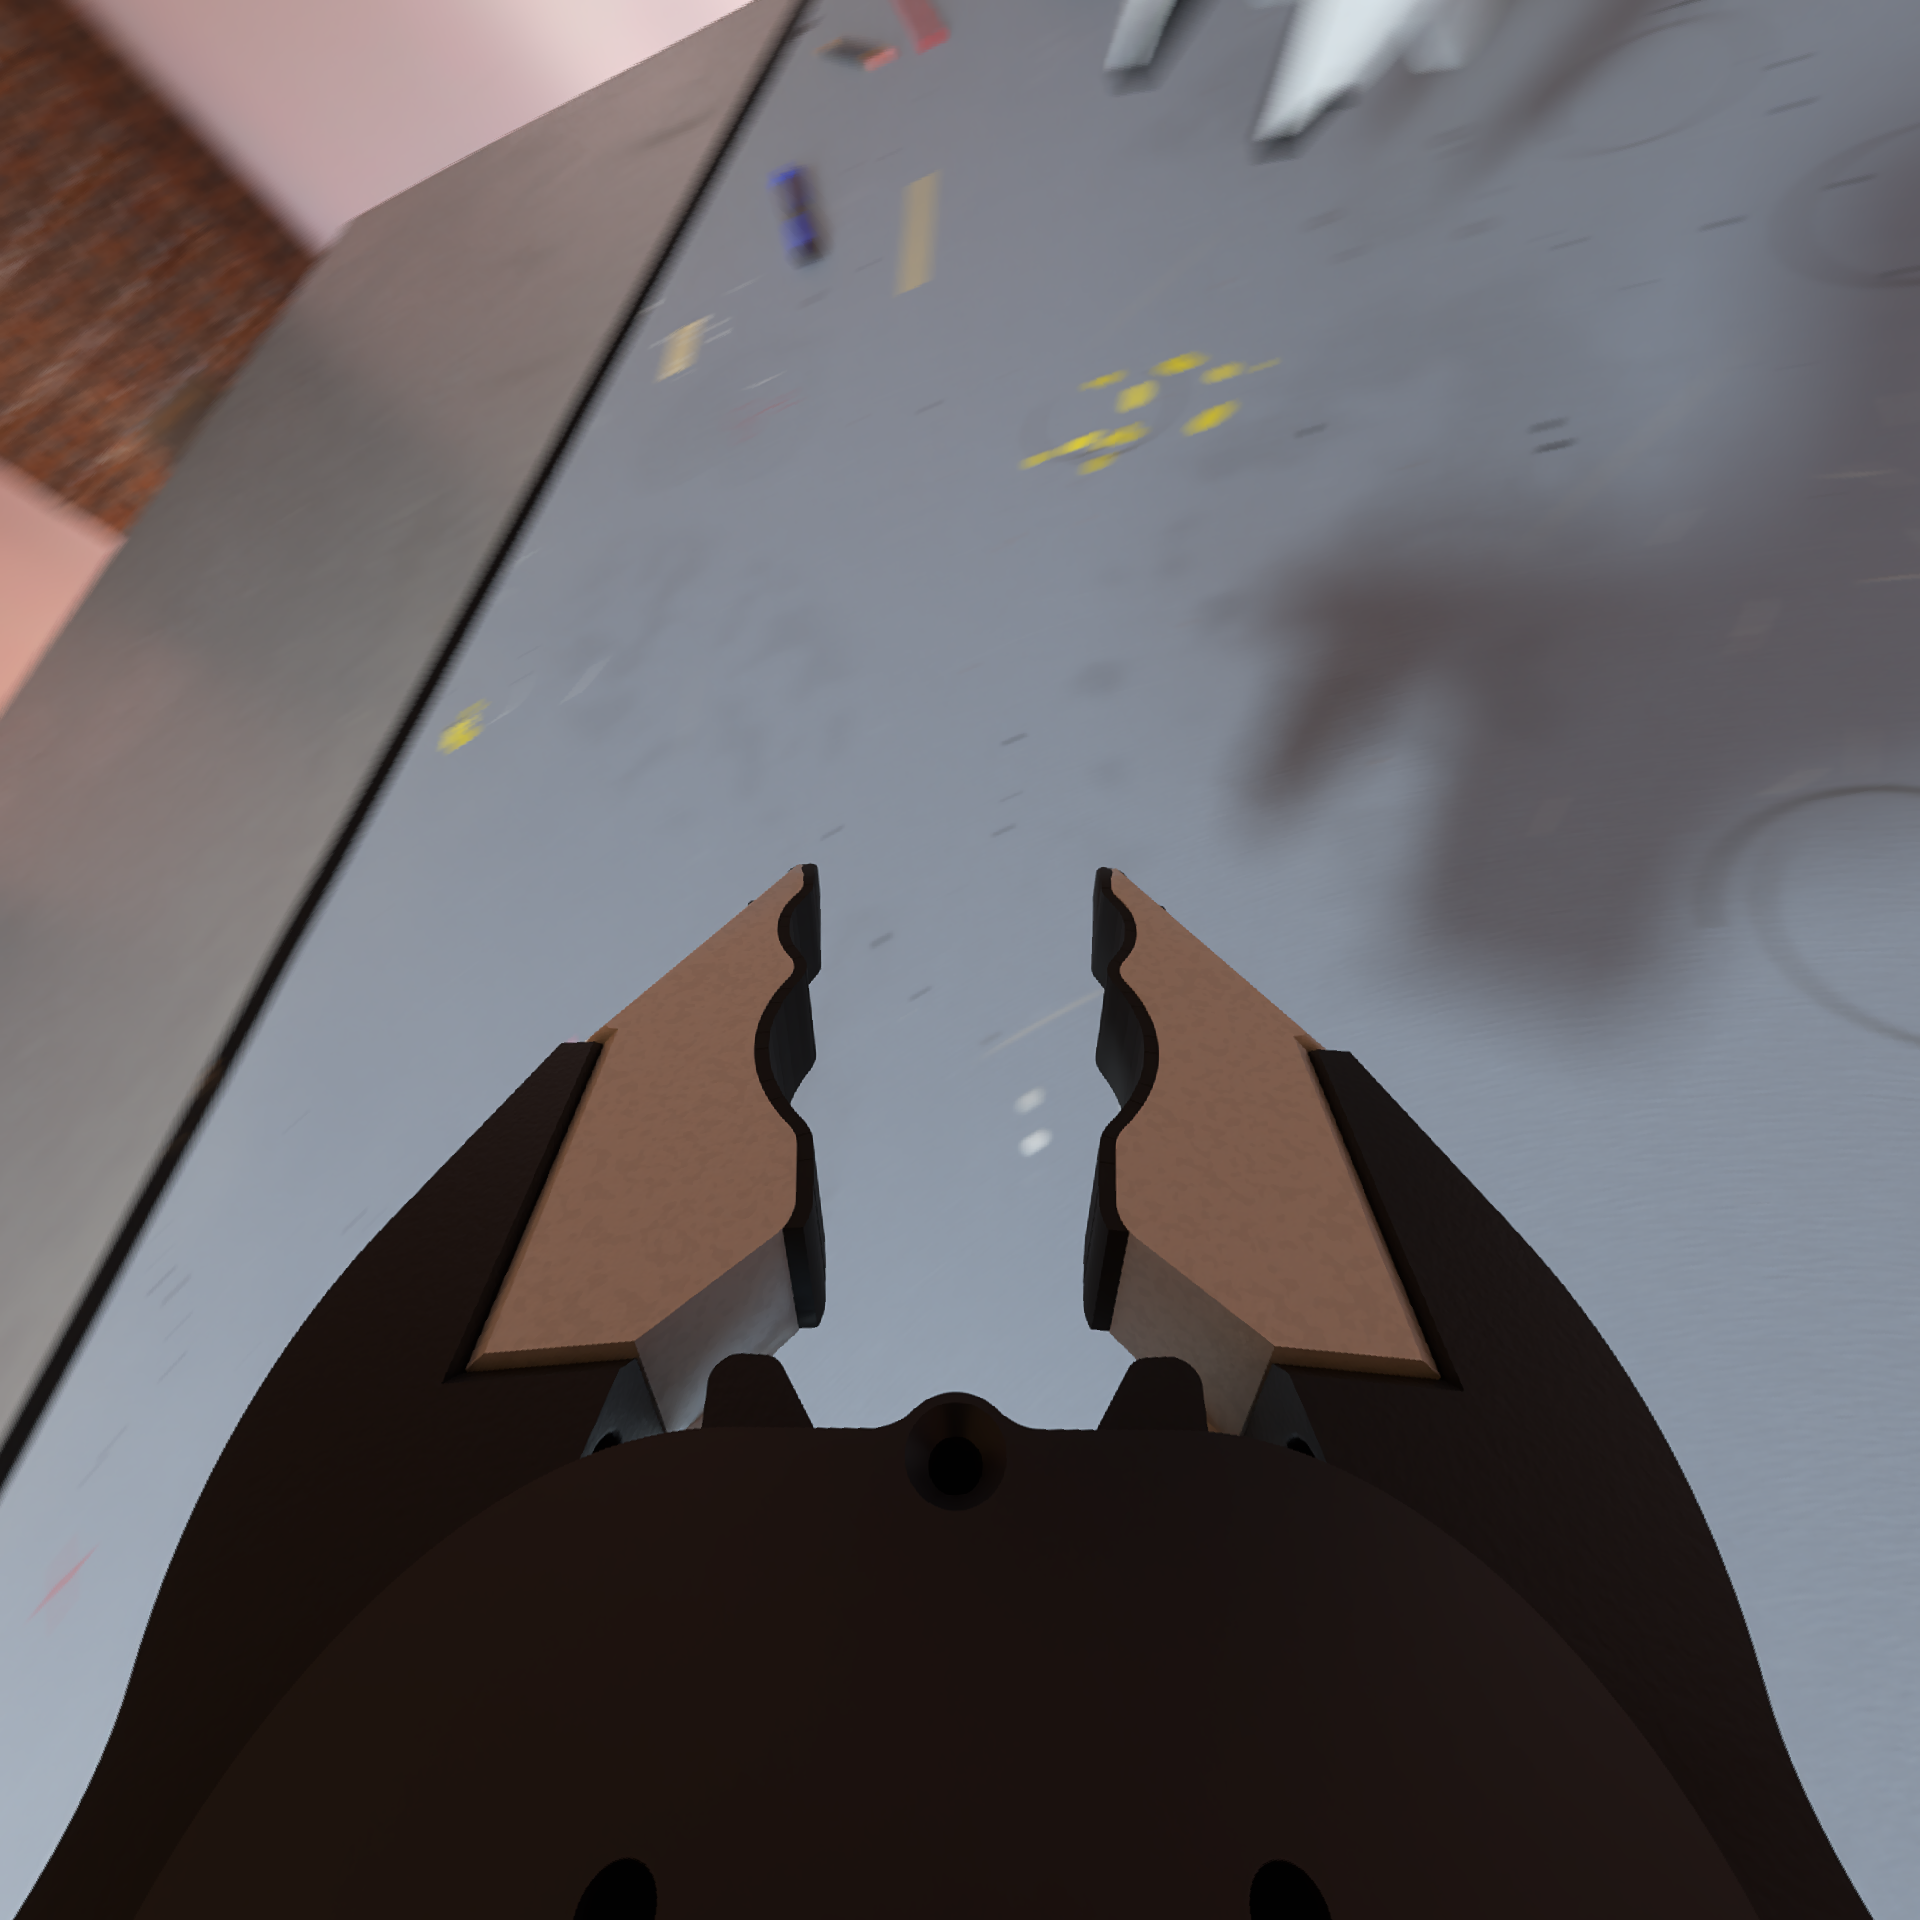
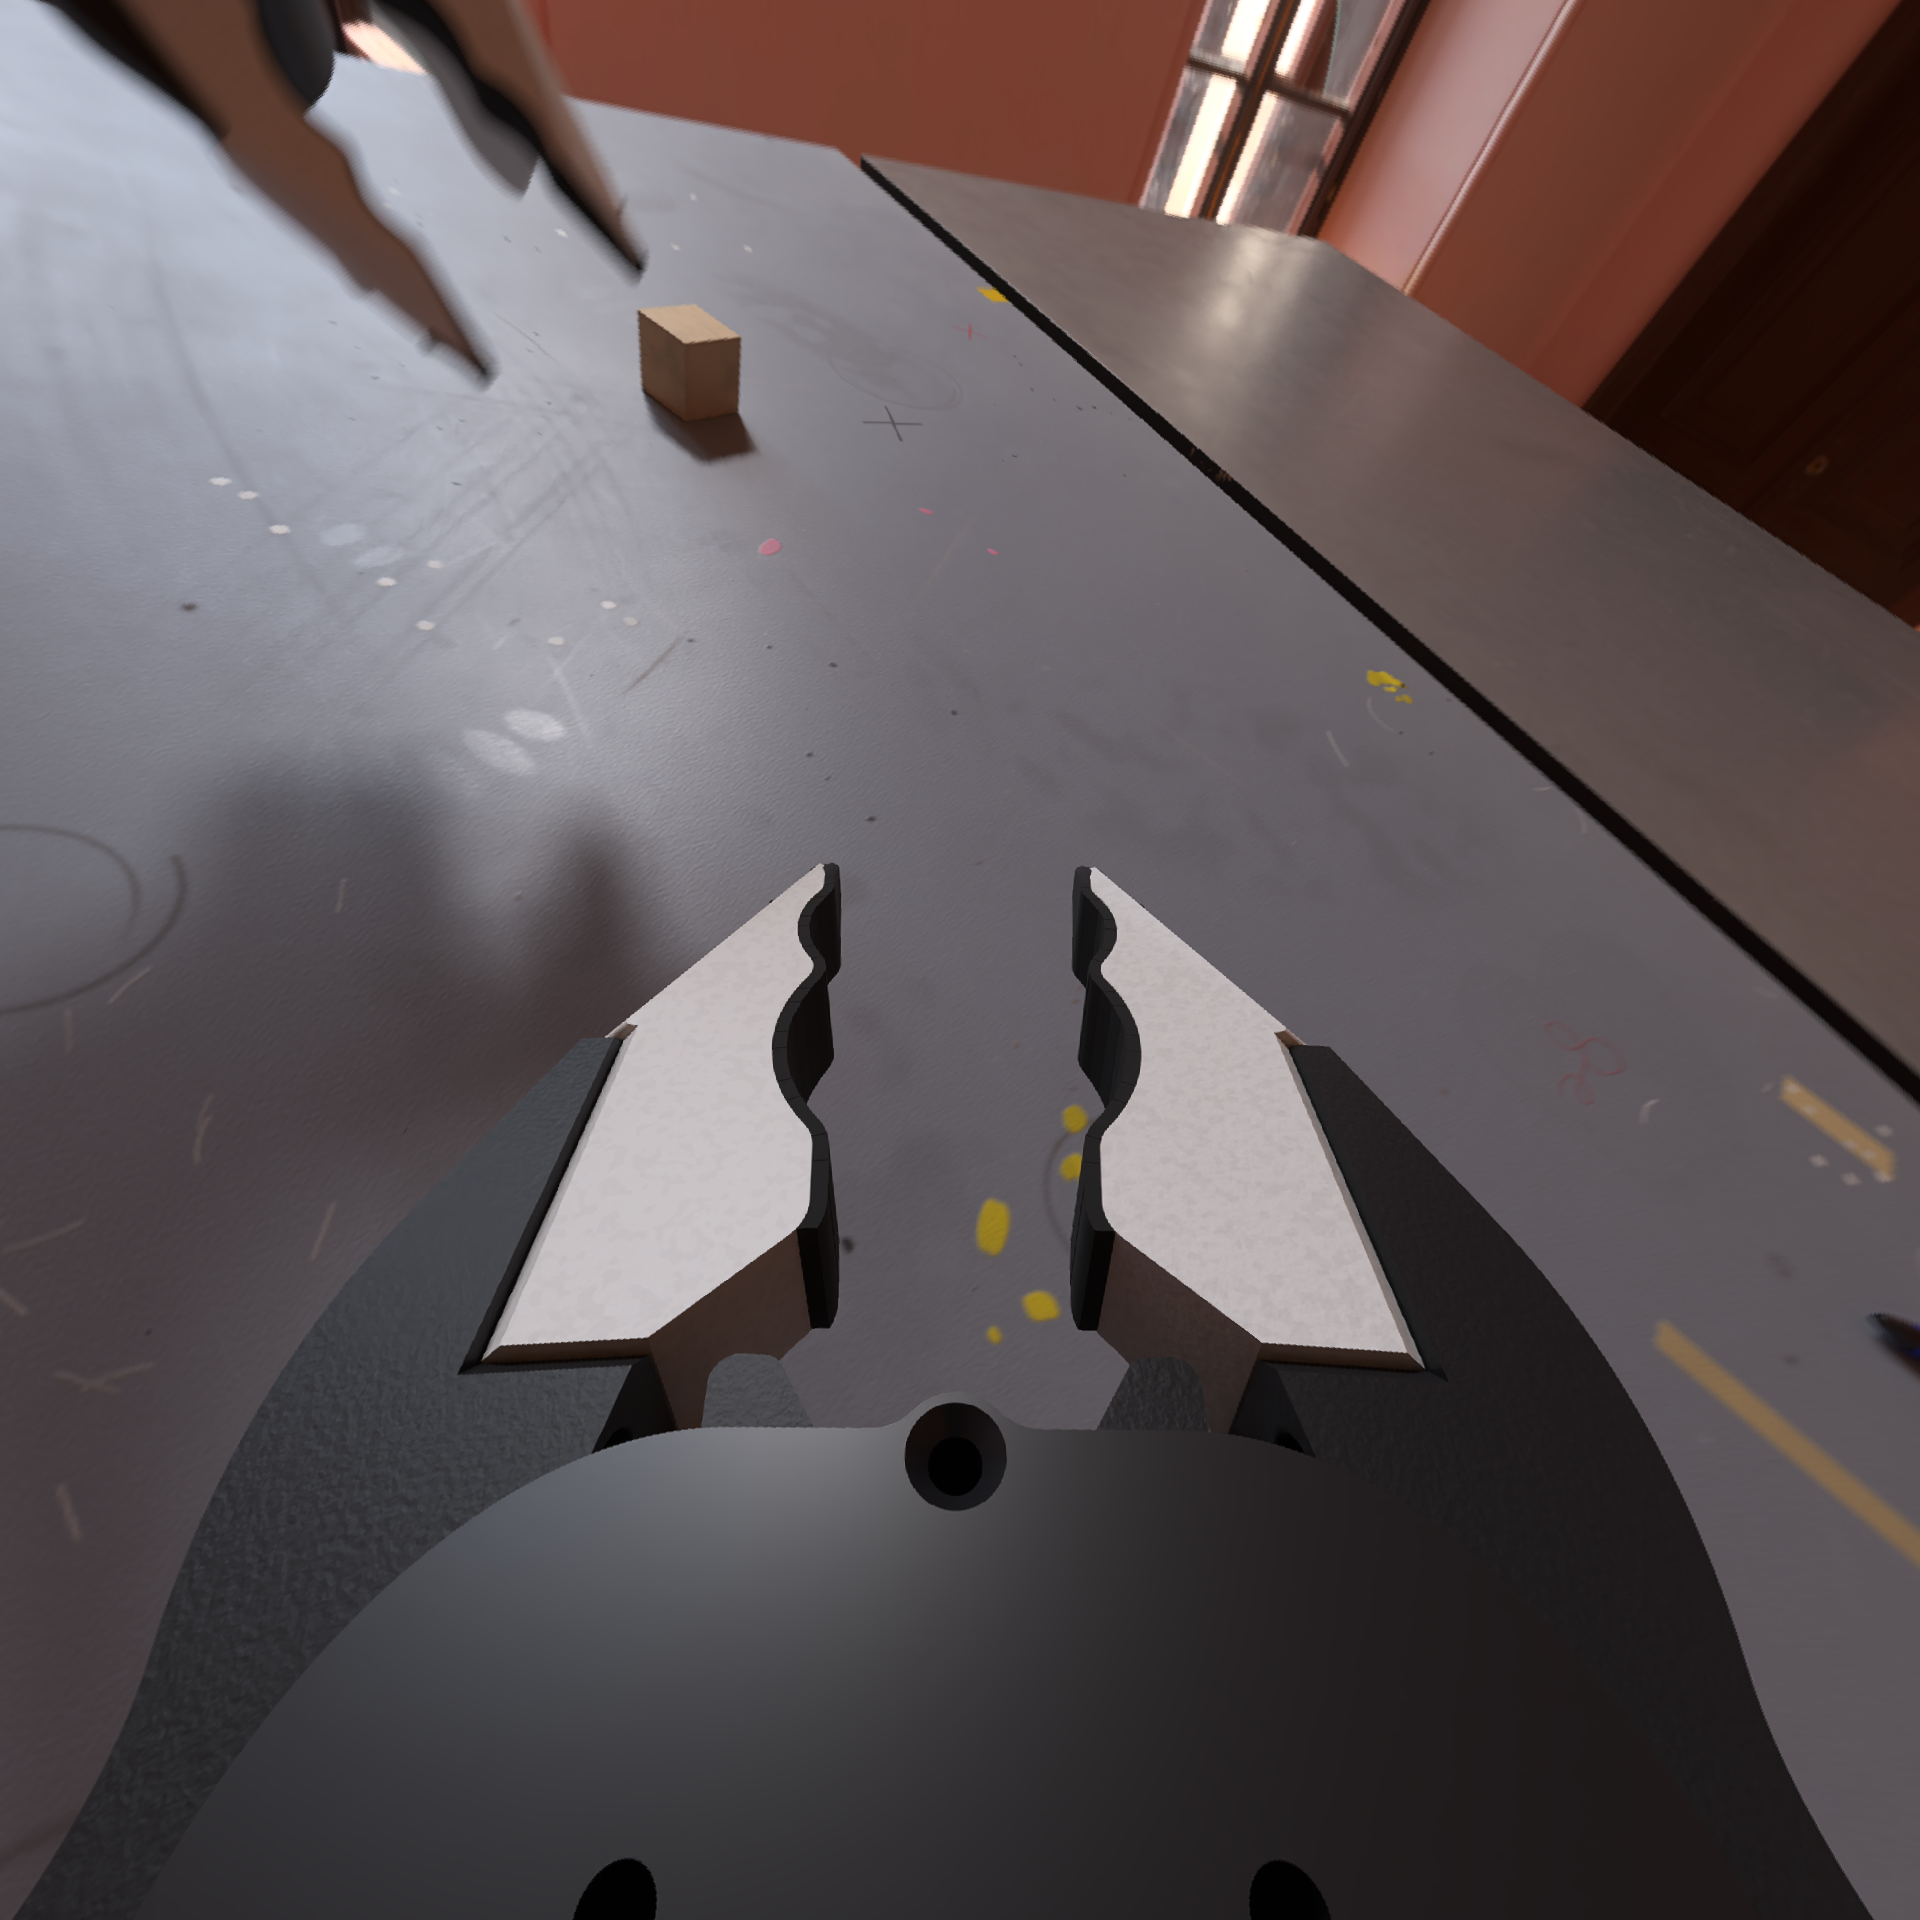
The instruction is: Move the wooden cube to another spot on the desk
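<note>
The wooden cube [image 2: 689,361] stands on the grey desk [image 2: 935,675], far ahead in the right wrist view. It does not show in the left wrist view. My right gripper [image 2: 956,883] is open and empty, low over the desk, well short of the cube. My left gripper [image 1: 956,883] is open and empty above the desk [image 1: 935,675]. It also shows blurred at the top left of the right wrist view [image 2: 561,312], its fingertips [image 2: 473,358] just left of the cube and apart from it.
The desk edge [image 2: 1455,686] runs diagonally on the right, with a second dark tabletop [image 2: 1507,416] beyond it. Yellow paint spots [image 2: 992,1226] mark the surface. Small blue [image 1: 798,213] and red [image 1: 920,23] items and the white-fingered right gripper [image 1: 1309,73] lie far ahead in the left view.
</note>
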Controlling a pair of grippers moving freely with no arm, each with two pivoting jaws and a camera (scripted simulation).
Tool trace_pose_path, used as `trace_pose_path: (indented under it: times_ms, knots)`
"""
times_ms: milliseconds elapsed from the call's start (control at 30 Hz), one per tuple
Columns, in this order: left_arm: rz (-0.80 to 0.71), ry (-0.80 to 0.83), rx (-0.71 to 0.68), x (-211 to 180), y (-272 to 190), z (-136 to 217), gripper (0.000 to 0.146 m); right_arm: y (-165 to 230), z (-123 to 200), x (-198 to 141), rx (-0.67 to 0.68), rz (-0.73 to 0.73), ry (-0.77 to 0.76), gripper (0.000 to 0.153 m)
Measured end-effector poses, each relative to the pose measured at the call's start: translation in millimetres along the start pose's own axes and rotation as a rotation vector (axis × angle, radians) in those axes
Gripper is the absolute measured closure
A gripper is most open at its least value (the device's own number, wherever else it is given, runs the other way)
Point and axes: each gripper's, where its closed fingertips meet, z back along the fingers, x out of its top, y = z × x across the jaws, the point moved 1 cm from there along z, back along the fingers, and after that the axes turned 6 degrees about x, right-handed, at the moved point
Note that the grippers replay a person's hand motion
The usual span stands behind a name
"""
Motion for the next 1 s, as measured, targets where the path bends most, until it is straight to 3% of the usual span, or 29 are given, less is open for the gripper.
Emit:
trace_pose_path:
  times_ms: [100, 200, 300, 467, 633, 800, 1000]
  knots:
    - [0.036, 0.142, 0.178, -26, 64, 21, 0.090, 13, 3, -20, 0.038, -0.043, -0.084, 0.110]
    - [0.033, 0.358, 0.243, -66, 116, 35, 0.088, 17, 5, -29, 0.042, -0.024, -0.108, 0.110]
    - [0.020, 0.623, 0.194, -113, 147, 43, 0.083, 24, 6, -31, 0.080, 0.010, -0.084, 0.110]
    - [0.003, 0.974, -0.045, -176, 148, 55, 0.079, 66, -1, -37, 0.299, 0.060, -0.017, 0.111]
    - [0.026, 1.103, -0.198, -191, 146, 56, 0.076, 85, -17, -60, 0.319, 0.200, 0.170, 0.112]
    - [0.006, 1.205, -0.235, -203, 150, 50, 0.074, 85, -20, -70, 0.322, 0.226, 0.213, 0.114]
    - [-0.012, 1.253, -0.274, -213, 143, 43, 0.093, 75, -11, -74, 0.298, 0.224, 0.231, 0.116]
